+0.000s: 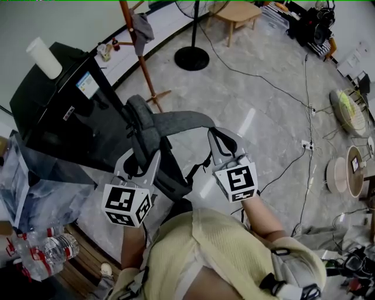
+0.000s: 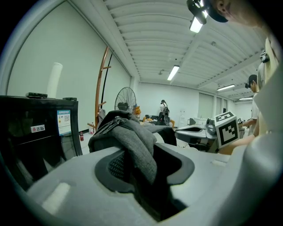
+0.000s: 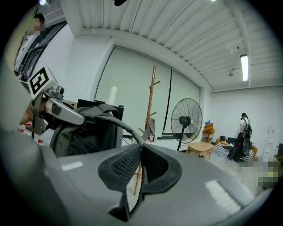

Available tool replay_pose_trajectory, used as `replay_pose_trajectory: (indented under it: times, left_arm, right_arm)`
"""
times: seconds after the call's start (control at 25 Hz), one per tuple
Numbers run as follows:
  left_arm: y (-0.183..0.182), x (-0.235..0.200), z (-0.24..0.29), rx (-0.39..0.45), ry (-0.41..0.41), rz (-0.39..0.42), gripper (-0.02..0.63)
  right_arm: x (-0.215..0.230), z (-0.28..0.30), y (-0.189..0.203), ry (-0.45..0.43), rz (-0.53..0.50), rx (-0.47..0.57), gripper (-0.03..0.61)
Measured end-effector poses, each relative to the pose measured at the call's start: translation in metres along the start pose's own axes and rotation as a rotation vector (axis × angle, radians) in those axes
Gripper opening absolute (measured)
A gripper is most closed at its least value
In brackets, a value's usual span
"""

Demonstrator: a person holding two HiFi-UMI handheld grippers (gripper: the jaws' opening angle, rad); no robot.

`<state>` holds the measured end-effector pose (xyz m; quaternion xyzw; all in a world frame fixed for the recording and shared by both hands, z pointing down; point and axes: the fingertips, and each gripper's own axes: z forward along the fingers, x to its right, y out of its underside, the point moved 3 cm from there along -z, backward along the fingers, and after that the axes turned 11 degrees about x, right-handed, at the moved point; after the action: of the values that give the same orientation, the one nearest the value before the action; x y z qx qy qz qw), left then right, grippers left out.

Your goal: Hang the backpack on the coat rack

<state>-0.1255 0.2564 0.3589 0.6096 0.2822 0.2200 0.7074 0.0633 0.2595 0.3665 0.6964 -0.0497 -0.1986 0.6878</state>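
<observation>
Two grippers, one backpack, one coat rack. Nearest the person, the left gripper (image 2: 141, 164) is clenched on a thick fold of the backpack (image 1: 153, 133), and soft grey woven fabric fills the gap between its dark meshed pads. The right gripper (image 3: 140, 164) is pinched almost flat on one thin dark strap (image 3: 116, 123) that runs from the bag into its jaws. Each gripper carries one cube with black-and-white square markers. The backpack hangs in the air between the two, clear of the floor (image 1: 258, 99), and well apart from the coat rack (image 1: 139, 55) beyond it.

Beside the bag stands one black cabinet (image 1: 58, 111) with a glossy front, with one white cylinder (image 1: 44, 57) upright on its top. Clear plastic bottles (image 1: 58, 246) lie near its foot; their number is hard to tell.

The floor is pale grey, polished and stone-like, with thin black cables trailing over it. The room is a large hall with pale walls and a white ribbed ceiling.

The coat rack is a slender reddish-brown wooden pole with short branch pegs and splayed feet, and one grey cloth (image 1: 142, 26) hangs from it. Past it stand one pedestal fan (image 3: 188, 118) on a round black base and one light wooden table (image 1: 235, 13).
</observation>
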Motion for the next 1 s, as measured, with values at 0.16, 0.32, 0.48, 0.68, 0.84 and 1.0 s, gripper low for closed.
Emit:
replay_pose_trajectory:
  times: [0.16,0.32,0.48,0.68,0.84,1.0]
  left_arm:
    - [-0.003,-0.022,0.013,0.010,0.007,0.002,0.153]
    - [-0.009,-0.042,0.027,0.021,0.008,0.007,0.153]
    - [-0.013,-0.055,0.042,0.027,-0.013,0.010,0.153]
    - [-0.021,-0.070,0.070,0.040,-0.065,0.016,0.153]
    - [-0.021,-0.087,0.098,0.029,-0.127,0.000,0.153]
    - [-0.026,-0.098,0.130,0.023,-0.188,-0.005,0.153]
  right_arm:
    - [0.001,0.025,0.001,0.011,-0.011,-0.002,0.020]
    - [0.001,0.049,0.001,0.012,-0.029,0.002,0.020]
    - [0.010,0.071,-0.001,-0.005,-0.048,0.009,0.018]
    - [0.030,0.108,0.001,-0.041,-0.041,0.038,0.020]
    - [0.048,0.145,0.010,-0.099,-0.027,0.049,0.020]
    - [0.075,0.183,0.013,-0.159,-0.028,0.071,0.018]
